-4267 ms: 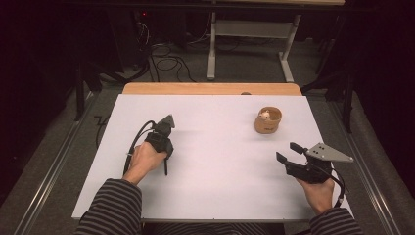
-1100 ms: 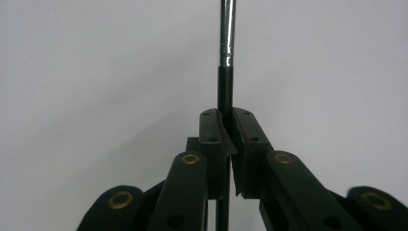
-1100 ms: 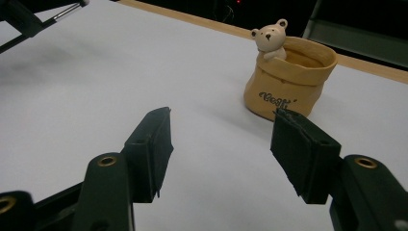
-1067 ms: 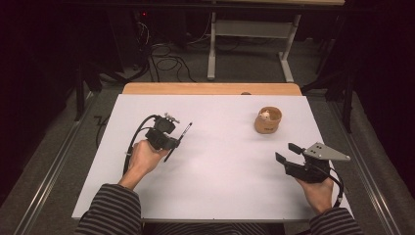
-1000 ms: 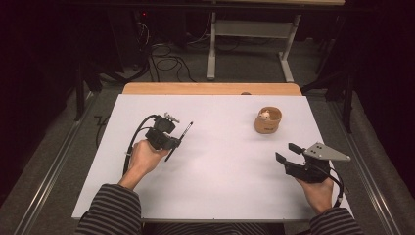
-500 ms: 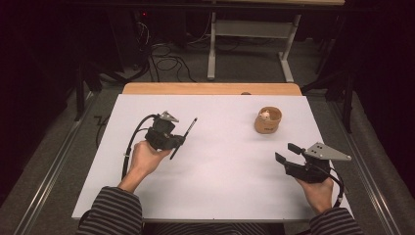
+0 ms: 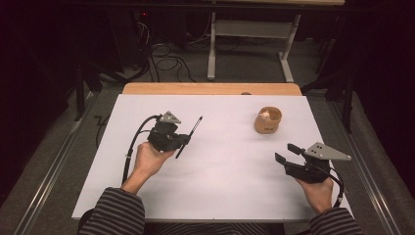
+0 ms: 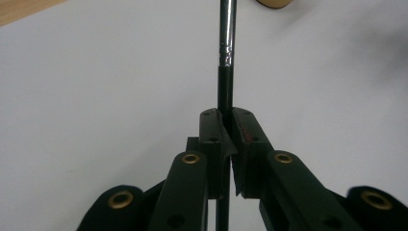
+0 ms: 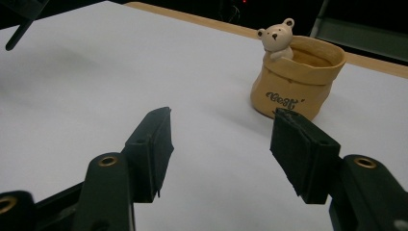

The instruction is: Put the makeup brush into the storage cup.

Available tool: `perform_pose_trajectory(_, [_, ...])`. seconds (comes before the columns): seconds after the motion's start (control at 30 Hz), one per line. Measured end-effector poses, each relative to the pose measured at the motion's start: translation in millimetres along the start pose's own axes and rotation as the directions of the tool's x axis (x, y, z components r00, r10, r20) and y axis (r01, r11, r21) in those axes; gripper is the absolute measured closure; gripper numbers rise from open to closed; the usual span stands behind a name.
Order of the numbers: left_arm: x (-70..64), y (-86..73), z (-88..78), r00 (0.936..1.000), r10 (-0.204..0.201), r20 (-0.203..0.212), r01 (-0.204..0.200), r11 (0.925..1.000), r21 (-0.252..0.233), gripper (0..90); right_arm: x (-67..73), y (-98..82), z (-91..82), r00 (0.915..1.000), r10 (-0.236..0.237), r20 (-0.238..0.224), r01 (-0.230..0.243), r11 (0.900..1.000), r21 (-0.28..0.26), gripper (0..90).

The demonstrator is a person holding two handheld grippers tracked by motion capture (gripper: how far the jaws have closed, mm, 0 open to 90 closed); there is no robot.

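A thin dark paintbrush [image 7: 189, 136] with a silver ferrule [image 8: 226, 48] is clamped in my left gripper [image 7: 177, 140] above the white table's left half, its tip slanting up and to the right. In the left gripper view the jaws are shut on the brush handle [image 8: 224, 89]. A tan pot shaped like a sack [image 7: 268, 121], with a small bear figure [image 9: 275, 37] on its rim, stands at the table's right rear. My right gripper [image 7: 287, 152] hovers open near the right front, its jaws wide apart and facing the pot [image 9: 296, 79].
The white table top [image 7: 220, 181] has a wooden strip [image 7: 210, 88] along its far edge. Cables and desk legs [image 7: 213, 39] lie on the dark floor beyond. A person's striped sleeves [image 7: 115, 215] enter from the bottom.
My left gripper has lifted and swung right with the brush, whose tip now points farther up and right. The right gripper has barely moved.
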State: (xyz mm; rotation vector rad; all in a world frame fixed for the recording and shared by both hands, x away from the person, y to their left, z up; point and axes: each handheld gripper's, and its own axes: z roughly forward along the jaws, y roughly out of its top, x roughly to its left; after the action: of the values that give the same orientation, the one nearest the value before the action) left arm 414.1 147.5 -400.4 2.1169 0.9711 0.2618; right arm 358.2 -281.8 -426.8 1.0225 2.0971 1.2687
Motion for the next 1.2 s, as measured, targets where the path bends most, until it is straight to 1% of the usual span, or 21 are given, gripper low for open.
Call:
perform_pose_trajectory(0.2, [-5.0,1.4,1.4,0.9995,0.007,0.032,-0.006,0.9995,-0.032,83.7,0.4,-0.1,0.5,1.0000,0.005,-0.003,-0.005,1.000,0.001,41.3])
perform_pose_trajectory(0.37, [-12.3,2.3,1.9,0.9979,0.025,0.060,-0.022,0.9982,-0.055,83.7,0.3,-0.1,0.3,1.0000,0.006,-0.006,-0.006,1.000,0.003,41.5])
perform_pose_trajectory(0.47, [-14.3,2.3,1.4,0.9974,0.032,0.065,-0.027,0.9973,-0.068,83.7,0.5,-0.1,0.5,0.9999,0.007,-0.010,-0.007,1.000,0.003,41.8])
perform_pose_trajectory(0.53, [-17.0,2.2,1.5,0.9964,0.039,0.075,-0.032,0.9954,-0.090,83.7,0.5,-0.1,0.5,0.9999,0.008,-0.012,-0.008,1.000,0.003,41.9])
perform_pose_trajectory(0.57, [-17.0,2.2,1.5,0.9964,0.039,0.075,-0.032,0.9954,-0.090,83.7,0.5,-0.2,0.6,0.9999,0.009,-0.014,-0.009,1.000,0.002,41.9])
perform_pose_trajectory(0.6, [-18.1,2.6,2.1,0.9955,0.044,0.084,-0.035,0.9940,-0.104,83.7,0.5,-0.2,0.6,0.9998,0.010,-0.014,-0.010,1.000,0.002,42.0])
perform_pose_trajectory(0.67, [-19.3,2.7,4.0,0.9947,0.045,0.092,-0.035,0.9931,-0.112,83.7,0.6,-0.2,0.9,0.9998,0.011,-0.017,-0.011,1.000,0.003,42.1])
perform_pose_trajectory(0.9, [-21.8,0.2,7.7,0.9928,0.060,0.103,-0.047,0.9904,-0.130,83.7,-0.1,-0.4,0.9,0.9997,0.016,-0.021,-0.016,1.000,0.003,42.6])
perform_pose_trajectory(1.07, [-25.5,-3.1,5.5,0.9920,0.079,0.098,-0.064,0.9863,-0.152,83.7,0.2,-0.3,1.6,0.9996,0.012,-0.027,-0.012,1.000,0.005,43.2])
perform_pose_trajectory(1.2, [-28.9,-6.5,2.8,0.9906,0.090,0.103,-0.071,0.9821,-0.174,83.7,0.6,-0.3,1.7,0.9995,0.013,-0.028,-0.013,1.000,0.006,43.4])
